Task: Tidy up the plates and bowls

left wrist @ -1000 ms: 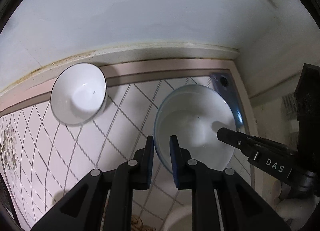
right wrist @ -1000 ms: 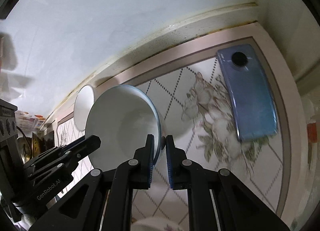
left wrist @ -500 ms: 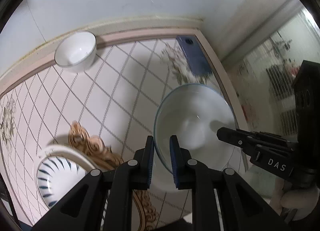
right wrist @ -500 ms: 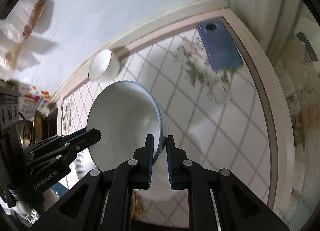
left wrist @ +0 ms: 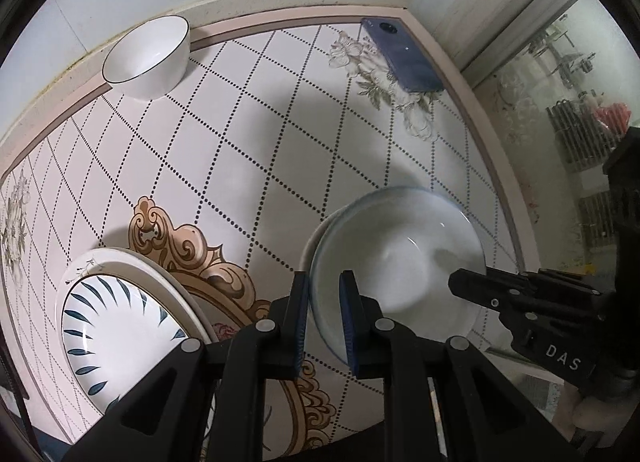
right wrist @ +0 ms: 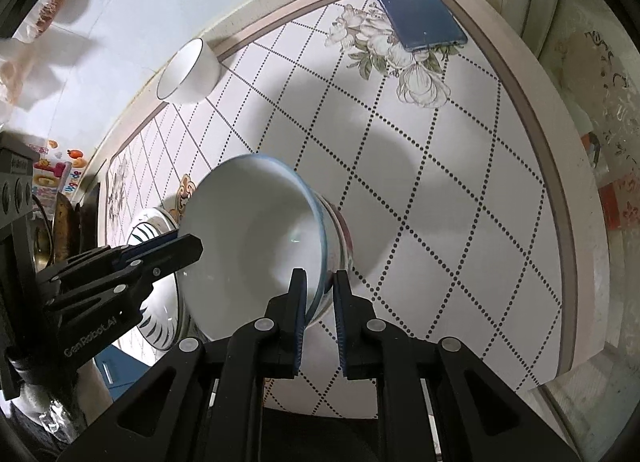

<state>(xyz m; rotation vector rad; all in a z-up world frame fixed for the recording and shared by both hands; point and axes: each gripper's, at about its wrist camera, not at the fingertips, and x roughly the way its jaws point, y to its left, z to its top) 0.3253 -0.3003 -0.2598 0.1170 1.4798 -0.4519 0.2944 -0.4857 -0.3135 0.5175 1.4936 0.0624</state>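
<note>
Both grippers hold one large white bowl with a pale blue rim point(left wrist: 400, 258) above the table. My left gripper point(left wrist: 323, 290) is shut on its near-left rim; my right gripper point(right wrist: 319, 288) is shut on the opposite rim of the bowl point(right wrist: 256, 238). The right gripper also shows in the left wrist view point(left wrist: 464, 282). A small white bowl with a thin dark rim point(left wrist: 148, 55) stands at the back near the wall, also in the right wrist view point(right wrist: 188, 71). A plate with blue leaf strokes point(left wrist: 116, 330) lies at the front left.
A blue phone point(left wrist: 402, 55) lies at the table's back right corner, also in the right wrist view point(right wrist: 420, 13). The tiled tabletop point(left wrist: 248, 149) has a pink border. A wall runs behind; the table edge point(right wrist: 560, 165) drops off at right.
Both grippers have lifted the large bowl and pulled it back from the wall toward the table's front. The small bowl and phone now lie far behind it, and the leaf plate has come into view.
</note>
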